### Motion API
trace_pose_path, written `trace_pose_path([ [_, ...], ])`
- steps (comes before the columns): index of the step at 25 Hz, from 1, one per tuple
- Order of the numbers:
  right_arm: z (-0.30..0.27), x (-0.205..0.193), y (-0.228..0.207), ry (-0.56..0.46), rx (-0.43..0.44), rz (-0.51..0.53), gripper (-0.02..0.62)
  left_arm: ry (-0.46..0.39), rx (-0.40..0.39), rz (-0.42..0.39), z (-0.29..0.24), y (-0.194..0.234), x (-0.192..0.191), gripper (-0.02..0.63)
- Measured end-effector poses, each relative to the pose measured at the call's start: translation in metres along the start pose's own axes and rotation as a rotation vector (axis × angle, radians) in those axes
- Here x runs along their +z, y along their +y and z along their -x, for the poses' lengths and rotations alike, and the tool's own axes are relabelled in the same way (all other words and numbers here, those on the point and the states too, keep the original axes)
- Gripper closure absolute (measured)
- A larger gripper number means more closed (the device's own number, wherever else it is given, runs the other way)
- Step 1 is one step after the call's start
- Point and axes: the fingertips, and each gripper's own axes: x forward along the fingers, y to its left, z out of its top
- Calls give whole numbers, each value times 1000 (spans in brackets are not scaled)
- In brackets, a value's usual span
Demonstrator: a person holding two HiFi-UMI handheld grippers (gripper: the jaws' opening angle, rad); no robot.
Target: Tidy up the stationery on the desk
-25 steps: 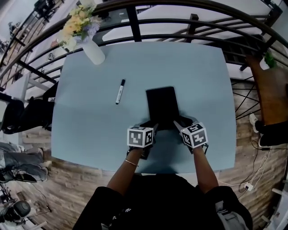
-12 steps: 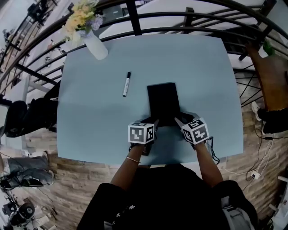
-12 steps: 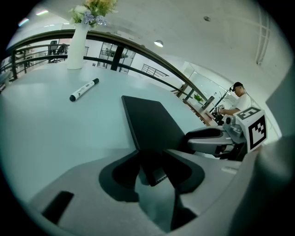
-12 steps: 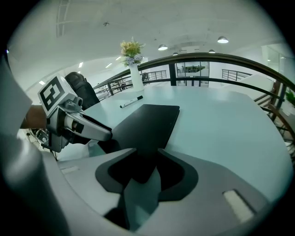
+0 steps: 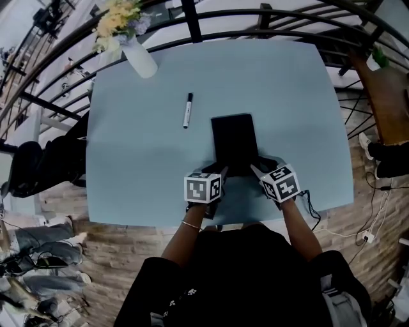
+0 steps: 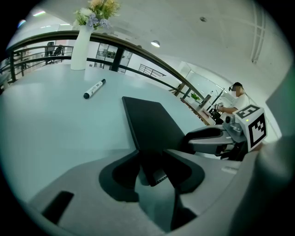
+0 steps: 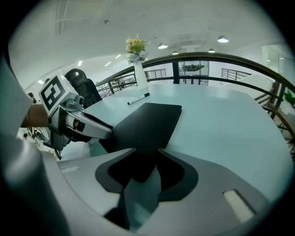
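Note:
A black notebook (image 5: 233,140) lies on the light blue table (image 5: 128,166), its near edge towards me. My left gripper (image 5: 217,174) is shut on its near left corner, which shows between the jaws in the left gripper view (image 6: 152,167). My right gripper (image 5: 255,171) is shut on the near right corner, seen in the right gripper view (image 7: 143,167). A black and white marker (image 5: 188,110) lies loose to the notebook's far left, apart from both grippers. It also shows as the marker (image 6: 94,88) and the marker (image 7: 138,98).
A white vase with flowers (image 5: 139,59) stands at the table's far left corner. A dark curved railing (image 5: 192,16) runs behind the table. The table's front edge (image 5: 243,223) is just behind the grippers. A person sits at a distant desk (image 6: 236,94).
The head view has shifted. Both grippers keep their hold on the notebook, which now sits a little nearer the table's front edge. The marker has not moved on the table.

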Motion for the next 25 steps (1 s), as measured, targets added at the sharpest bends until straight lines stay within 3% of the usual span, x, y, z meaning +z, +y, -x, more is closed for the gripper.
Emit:
trace_pose_path([
  [25,-1,-23,71,43,69,52,453,5,-7,-3,49,21,-49,460],
])
